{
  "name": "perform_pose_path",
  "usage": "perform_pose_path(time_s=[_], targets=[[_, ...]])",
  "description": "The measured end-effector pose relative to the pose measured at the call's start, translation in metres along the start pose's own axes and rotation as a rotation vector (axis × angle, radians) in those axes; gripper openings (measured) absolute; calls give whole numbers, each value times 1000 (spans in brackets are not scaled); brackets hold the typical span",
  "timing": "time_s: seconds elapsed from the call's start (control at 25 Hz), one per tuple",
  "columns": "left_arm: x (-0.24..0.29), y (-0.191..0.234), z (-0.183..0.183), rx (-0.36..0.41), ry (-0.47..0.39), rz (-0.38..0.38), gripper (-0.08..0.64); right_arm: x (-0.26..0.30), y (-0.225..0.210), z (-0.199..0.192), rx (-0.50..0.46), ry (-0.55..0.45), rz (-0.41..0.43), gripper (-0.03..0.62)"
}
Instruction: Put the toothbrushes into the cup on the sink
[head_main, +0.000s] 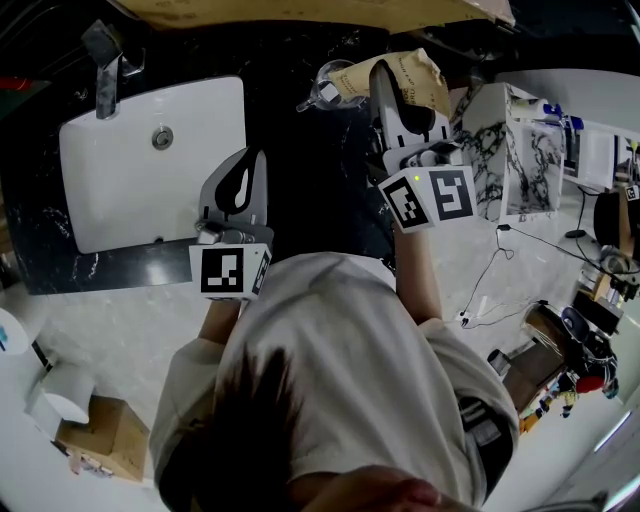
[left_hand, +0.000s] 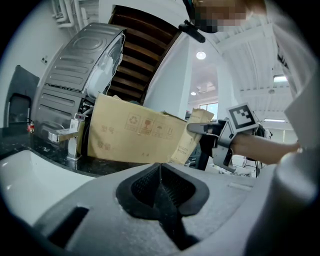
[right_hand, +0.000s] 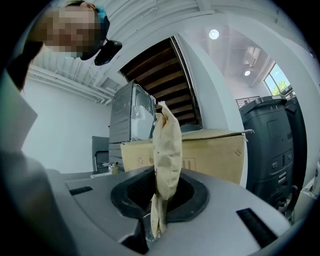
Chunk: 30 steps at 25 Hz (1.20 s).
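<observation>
Grey plastic left gripper was held nearer the body, jaws pressed together, empty, grey plastic right gripper was held further forward, clamped on a tan paper packet.

Worktop: dark stone with pale veining. A white rectangular sink sits on its left part, with a drain in the basin. A faucet stands at the sink's rear left corner. A cardboard box runs along the rear edge. A clear cup stands near the box, right of the sink.
</observation>
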<state>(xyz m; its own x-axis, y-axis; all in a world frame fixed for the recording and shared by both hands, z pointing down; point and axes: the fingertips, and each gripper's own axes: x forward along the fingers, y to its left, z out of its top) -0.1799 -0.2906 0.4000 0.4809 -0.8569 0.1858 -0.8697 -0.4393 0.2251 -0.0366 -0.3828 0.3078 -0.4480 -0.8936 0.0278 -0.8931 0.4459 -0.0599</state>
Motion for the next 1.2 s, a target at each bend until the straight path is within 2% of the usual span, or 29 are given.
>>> perform_pose_path(time_s=[0.84, 1.2], targets=[[0, 2, -2, -4, 4, 3, 25, 15, 5, -58, -4, 121, 13, 49], [-1, 1, -2, -5, 1, 4, 25, 20, 12, -76, -70, 178, 40, 49]])
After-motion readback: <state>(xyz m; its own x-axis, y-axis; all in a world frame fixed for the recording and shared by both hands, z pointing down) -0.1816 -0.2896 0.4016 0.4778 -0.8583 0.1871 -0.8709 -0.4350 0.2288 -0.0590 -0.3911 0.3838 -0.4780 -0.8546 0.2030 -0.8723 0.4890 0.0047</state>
